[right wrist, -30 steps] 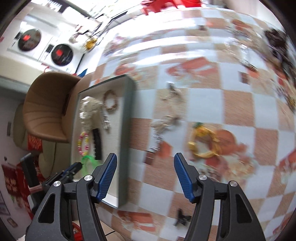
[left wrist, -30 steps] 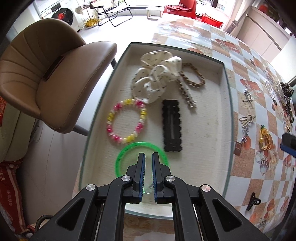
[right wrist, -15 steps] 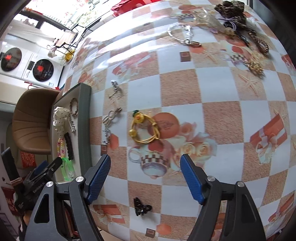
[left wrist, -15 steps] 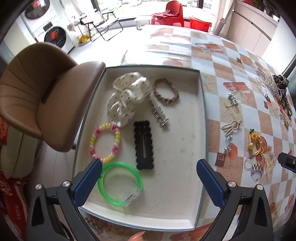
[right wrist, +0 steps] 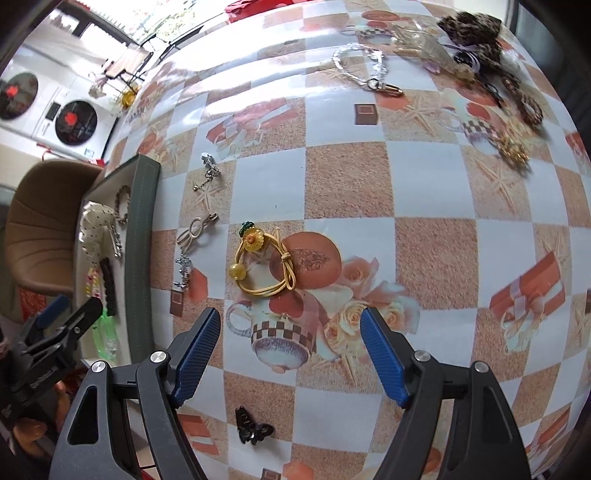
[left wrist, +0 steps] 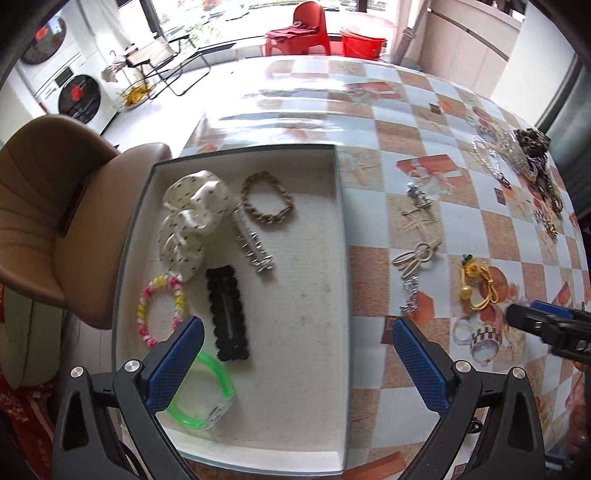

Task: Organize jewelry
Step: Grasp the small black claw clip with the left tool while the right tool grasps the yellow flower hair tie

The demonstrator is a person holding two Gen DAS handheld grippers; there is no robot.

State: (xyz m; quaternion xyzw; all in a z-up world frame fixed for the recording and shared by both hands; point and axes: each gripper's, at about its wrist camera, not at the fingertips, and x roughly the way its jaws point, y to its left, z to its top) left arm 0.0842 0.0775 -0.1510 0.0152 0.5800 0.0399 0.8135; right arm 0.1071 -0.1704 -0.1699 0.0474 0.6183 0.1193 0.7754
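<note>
Since a second ago the left gripper [left wrist: 295,354] has let go of the green bangle [left wrist: 207,391] and pulled back, jaws now spread wide, nothing between them; the bangle lies flat in the near corner of the tray [left wrist: 341,258]. Right gripper [right wrist: 290,354] likewise spread and empty, hovering over the bench [right wrist: 443,184] just short of the yellow hair tie [right wrist: 264,264] with the flower bead. Done so far, by the look of it: six pieces in the tray. Near to far, these are the green bangle, a black hair clip [left wrist: 227,314] beside it, a pink and yellow bead bracelet [left wrist: 160,312], a silver clip [left wrist: 255,243], a white dotted scrunchie [left wrist: 192,221] and a braided brown bracelet [left wrist: 267,203] at the far end. Left to do: plenty. Loose on the bench are a small black butterfly clip [right wrist: 253,430] nearest the right gripper, then the yellow tie, a cream knotted piece [right wrist: 195,229] and small silver bits [right wrist: 183,269] close to the tray wall, a silver chain [right wrist: 364,68] farther out, and a tangled heap with a leopard-print band [right wrist: 476,29] at the far edge. Roughly a third sorted, I judge; the yellow tie looks the likely next pick.
</note>
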